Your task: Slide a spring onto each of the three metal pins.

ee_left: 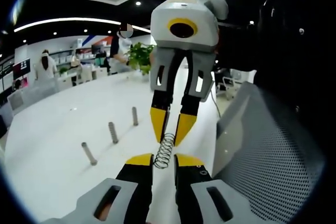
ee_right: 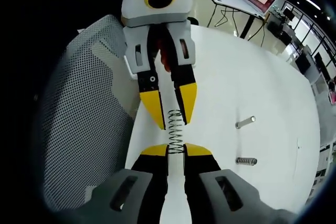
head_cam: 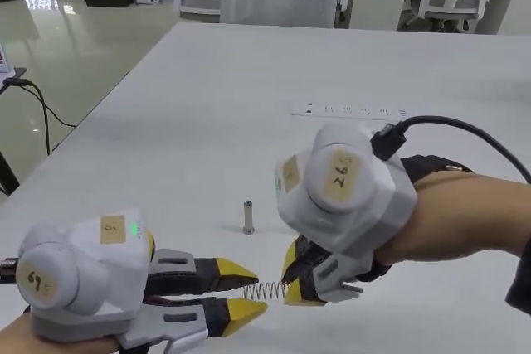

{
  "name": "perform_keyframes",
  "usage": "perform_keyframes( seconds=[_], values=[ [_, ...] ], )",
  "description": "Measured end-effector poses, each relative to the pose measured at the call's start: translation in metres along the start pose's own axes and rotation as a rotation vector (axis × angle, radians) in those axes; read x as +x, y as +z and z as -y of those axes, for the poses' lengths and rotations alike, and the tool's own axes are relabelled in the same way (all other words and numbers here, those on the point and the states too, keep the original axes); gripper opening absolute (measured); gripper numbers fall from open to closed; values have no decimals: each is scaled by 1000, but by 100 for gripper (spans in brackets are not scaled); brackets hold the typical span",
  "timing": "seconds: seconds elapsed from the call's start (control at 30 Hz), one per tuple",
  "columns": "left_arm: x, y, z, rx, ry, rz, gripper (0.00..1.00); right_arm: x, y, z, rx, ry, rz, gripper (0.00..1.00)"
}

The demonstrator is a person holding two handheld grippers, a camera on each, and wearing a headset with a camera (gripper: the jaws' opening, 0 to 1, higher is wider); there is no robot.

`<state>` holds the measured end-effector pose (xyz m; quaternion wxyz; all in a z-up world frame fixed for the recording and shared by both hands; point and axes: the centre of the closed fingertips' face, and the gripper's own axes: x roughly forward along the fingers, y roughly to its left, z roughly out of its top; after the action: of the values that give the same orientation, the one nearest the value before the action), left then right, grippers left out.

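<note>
We judge this to be the second of three fittings, caught at a hand-over in mid-air. The spring (head_cam: 265,290) lies level between the two grippers, low in the centre of the head view, above the white worktop (head_cam: 207,122) and touching no pin. The right gripper (ee_right: 176,151) pinches one end, its jaws so close that only the coil's width is left between them. The left gripper (ee_left: 164,161) has its jaws nearly as close about the other end. A sliver of gap shows beside the coil there, so we cannot tell whether it presses or merely brackets it. The spring is a slim, open-wound coil of bright wire, straight and unbent.

At the left of the left gripper view three pins stand in a row. The near pin (ee_left: 88,153) and the far pin (ee_left: 135,115) look bare, while the middle pin (ee_left: 113,132) looks ribbed and seems to wear a coil already. Next, we think, one gripper must let go. The other must then tip the spring upright, line its open end over a bare pin and lower it.
</note>
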<state>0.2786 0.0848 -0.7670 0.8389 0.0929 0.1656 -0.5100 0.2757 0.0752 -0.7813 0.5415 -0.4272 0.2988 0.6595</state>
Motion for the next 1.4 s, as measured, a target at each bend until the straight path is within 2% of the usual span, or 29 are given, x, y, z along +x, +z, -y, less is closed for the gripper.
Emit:
perform_keyframes(
  seconds=[0.4,0.57,0.93,1.17,1.4],
  values=[
    [2,-2,6,9,-26,-17,4,0,-2,-6,-17,21,-5,7],
    [2,-4,12,16,-52,-27,3,1,-3,-8,-19,31,-4,8],
    [1,-5,13,13,-62,-32,2,3,-3,-9,-21,44,6,8],
    [1,-4,14,9,-68,-27,2,6,-3,-11,-13,58,11,10],
    [0,3,15,-8,-80,10,2,11,-8,-12,-8,66,3,10]
  ],
)
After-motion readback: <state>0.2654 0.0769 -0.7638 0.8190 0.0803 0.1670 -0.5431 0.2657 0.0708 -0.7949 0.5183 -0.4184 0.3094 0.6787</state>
